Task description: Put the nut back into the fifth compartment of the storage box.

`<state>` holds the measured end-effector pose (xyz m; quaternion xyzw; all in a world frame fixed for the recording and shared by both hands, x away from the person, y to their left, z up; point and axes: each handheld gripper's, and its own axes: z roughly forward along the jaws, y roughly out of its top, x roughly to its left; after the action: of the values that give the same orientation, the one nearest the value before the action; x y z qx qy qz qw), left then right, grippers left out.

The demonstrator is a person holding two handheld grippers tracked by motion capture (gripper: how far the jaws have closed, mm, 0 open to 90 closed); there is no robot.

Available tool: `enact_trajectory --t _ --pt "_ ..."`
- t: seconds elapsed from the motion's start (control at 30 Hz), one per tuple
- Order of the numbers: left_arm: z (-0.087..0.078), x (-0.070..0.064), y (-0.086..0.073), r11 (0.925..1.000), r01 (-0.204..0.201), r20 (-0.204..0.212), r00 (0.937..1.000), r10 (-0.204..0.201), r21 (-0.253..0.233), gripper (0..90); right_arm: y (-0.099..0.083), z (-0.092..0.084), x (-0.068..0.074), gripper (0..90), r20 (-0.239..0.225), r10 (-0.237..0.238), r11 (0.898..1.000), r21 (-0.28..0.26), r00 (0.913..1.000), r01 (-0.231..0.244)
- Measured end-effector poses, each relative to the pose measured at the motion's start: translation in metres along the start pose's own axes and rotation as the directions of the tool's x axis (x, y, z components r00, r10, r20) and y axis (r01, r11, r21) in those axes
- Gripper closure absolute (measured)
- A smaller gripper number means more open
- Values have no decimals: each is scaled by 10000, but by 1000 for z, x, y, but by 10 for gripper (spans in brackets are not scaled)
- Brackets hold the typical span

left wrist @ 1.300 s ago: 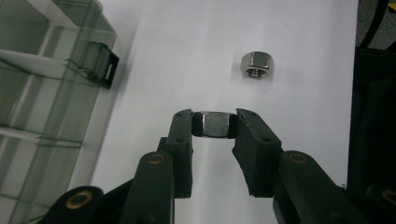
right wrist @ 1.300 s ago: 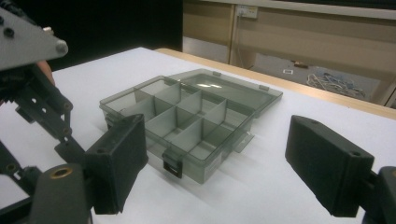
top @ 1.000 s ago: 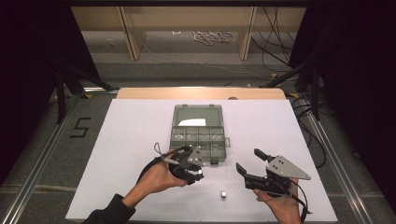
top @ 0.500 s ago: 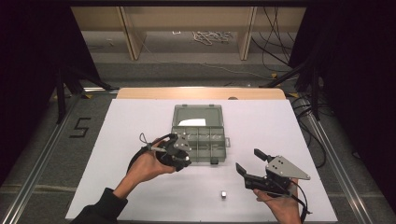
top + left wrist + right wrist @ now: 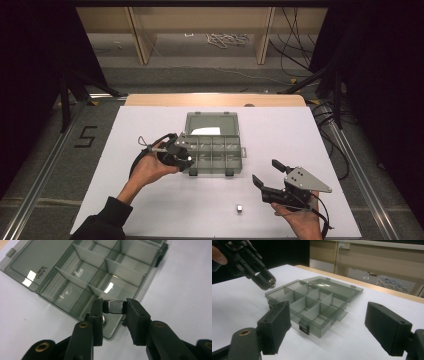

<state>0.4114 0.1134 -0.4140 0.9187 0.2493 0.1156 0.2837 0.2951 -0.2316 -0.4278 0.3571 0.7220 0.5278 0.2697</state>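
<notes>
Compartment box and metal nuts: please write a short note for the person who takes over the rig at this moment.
Left gripper: shut on a metal hex nut, held above the near-corner compartment of the open compartment box.
Right gripper: open and holding nothing, resting on the white table to the right of the box.
Second small metal piece: on the table in front of the box, probably another nut.
Done: first nut picked up and brought to the box.
Left: release it into a compartment, then fetch the second piece.
</notes>
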Motion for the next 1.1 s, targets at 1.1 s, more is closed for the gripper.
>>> enact_trajectory --t 1.1 --pt "31 12 -3 9971 17 -192 9998 -2 765 675 -1 1 0 214 -106 86 9999 -76 9999 -87"
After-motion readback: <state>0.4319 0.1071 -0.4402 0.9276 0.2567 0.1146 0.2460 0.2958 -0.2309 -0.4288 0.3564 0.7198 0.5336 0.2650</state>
